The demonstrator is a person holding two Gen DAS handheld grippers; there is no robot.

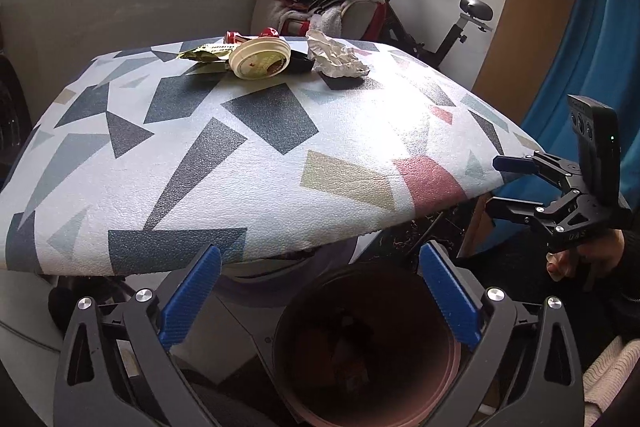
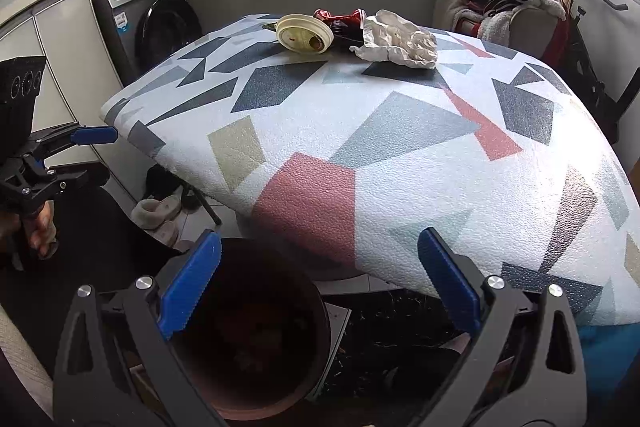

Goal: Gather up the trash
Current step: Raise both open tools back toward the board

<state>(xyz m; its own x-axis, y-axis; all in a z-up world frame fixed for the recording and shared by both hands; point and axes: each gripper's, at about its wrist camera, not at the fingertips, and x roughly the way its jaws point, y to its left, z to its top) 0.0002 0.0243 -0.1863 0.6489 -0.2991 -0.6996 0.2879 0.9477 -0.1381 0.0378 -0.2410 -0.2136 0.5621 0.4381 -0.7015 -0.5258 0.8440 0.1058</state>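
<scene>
Now, taking the dark bin as my landmark for every place below:

Bin: I am holding both claws just above the dark bin (image 1: 366,347), which is standing on the floor under the near edge of the bench (image 1: 280,155); something is lying in its bottom, too dark to name.

Left claw: I am keeping my left claw (image 1: 320,291) spread wide over the bin's mouth with nothing between its blue pads (image 1: 192,295).

Right claw: I am holding my right claw (image 2: 320,283) wide apart too and gripping nothing, its left pad over the bin's rim and its right pad out over the bench edge.

Trash: the pile is lying well apart from the bin, up and across the bench at its far edge, straight ahead of both claws.

Crumpled paper: the white crumpled paper (image 2: 400,41) is sitting at the right end of the pile, its long axis running left to right along the far edge.

Lid: the round cream lid (image 2: 305,34) is resting just left of the paper, tilted, with a red wrapper (image 2: 340,17) behind it and a green packet (image 1: 204,53) at the left end.

Nearer hand: judging from the right wrist view, I am reckoning the paper is lying more squarely before my right claw, and the lid and packet toward my left.

Next move: I am expecting a long forward reach away from the bin, with the claw turned to close across the paper's short width.
</scene>
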